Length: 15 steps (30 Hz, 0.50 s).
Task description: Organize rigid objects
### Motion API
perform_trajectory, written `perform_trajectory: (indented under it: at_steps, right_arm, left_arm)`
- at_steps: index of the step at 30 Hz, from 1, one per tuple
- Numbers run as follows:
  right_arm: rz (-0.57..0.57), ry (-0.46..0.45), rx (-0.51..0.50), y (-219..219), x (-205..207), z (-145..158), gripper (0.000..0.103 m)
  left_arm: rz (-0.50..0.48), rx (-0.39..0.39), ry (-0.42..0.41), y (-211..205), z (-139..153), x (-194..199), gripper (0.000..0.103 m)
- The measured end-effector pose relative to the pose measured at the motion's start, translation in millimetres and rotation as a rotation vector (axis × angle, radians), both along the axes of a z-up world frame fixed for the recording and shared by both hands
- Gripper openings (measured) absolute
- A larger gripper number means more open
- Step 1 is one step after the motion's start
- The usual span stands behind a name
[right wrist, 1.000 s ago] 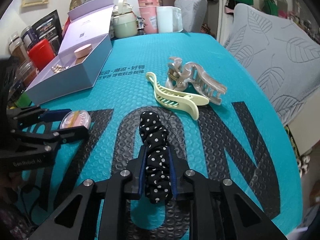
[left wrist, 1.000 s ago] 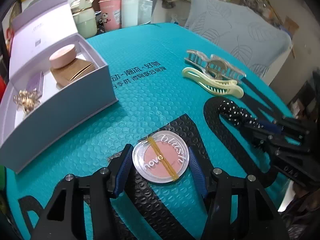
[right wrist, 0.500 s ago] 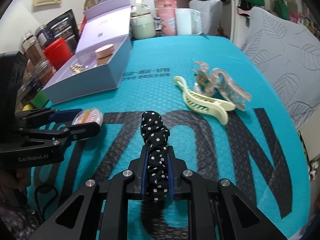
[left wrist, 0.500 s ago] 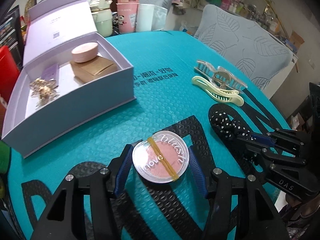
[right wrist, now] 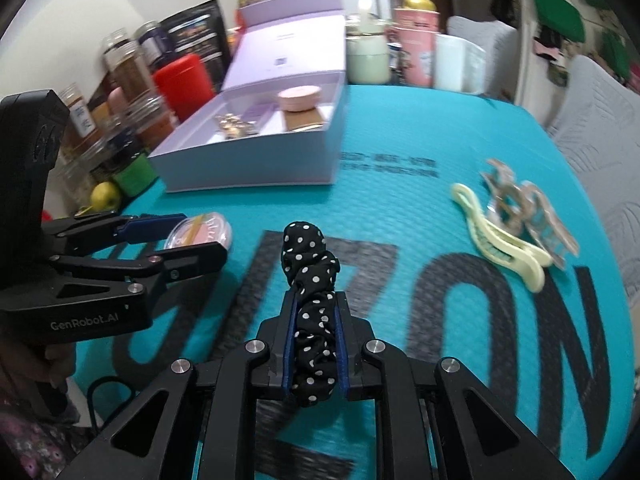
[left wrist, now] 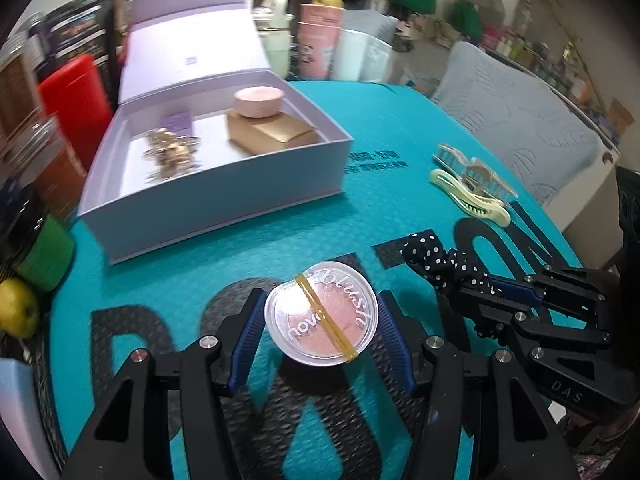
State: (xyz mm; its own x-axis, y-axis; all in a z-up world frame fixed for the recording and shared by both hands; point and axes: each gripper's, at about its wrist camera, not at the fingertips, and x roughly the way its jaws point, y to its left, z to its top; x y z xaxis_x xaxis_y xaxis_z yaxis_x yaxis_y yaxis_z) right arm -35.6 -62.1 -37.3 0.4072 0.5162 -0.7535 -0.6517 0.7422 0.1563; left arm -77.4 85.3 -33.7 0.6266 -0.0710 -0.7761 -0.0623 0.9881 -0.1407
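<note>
Left gripper (left wrist: 321, 330) clamps blush compact (left wrist: 321, 319) | right gripper (right wrist: 316, 334) pinches scrunchie (right wrist: 312, 312) | step: carry | next: lower into lavender box (left wrist: 224, 196), far-left mat corner

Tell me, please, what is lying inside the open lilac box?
Inside the lilac box lie a gold trinket cluster, a small purple card and a gold carton with a round pink case on top. The near wall hides the floor's front strip.
</note>
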Motion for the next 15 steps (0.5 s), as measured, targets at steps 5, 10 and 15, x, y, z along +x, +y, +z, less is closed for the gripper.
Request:
perform_trajectory:
  at_steps: [5,10,15]
  right_arm:
    - [0.061,-0.008,0.013,17,-7,8,0.016]
    - [0.106,-0.017,0.017,34,-11,15,0.016]
    - [0.131,-0.022,0.018,46,-14,21,0.016]
  left_arm:
    - [0.061,-0.001,-0.02,15,6,-13,0.055]
    - [0.105,0.009,-0.046,28,15,-23,0.055]
    - [0.118,0.017,-0.069,37,24,-26,0.055]
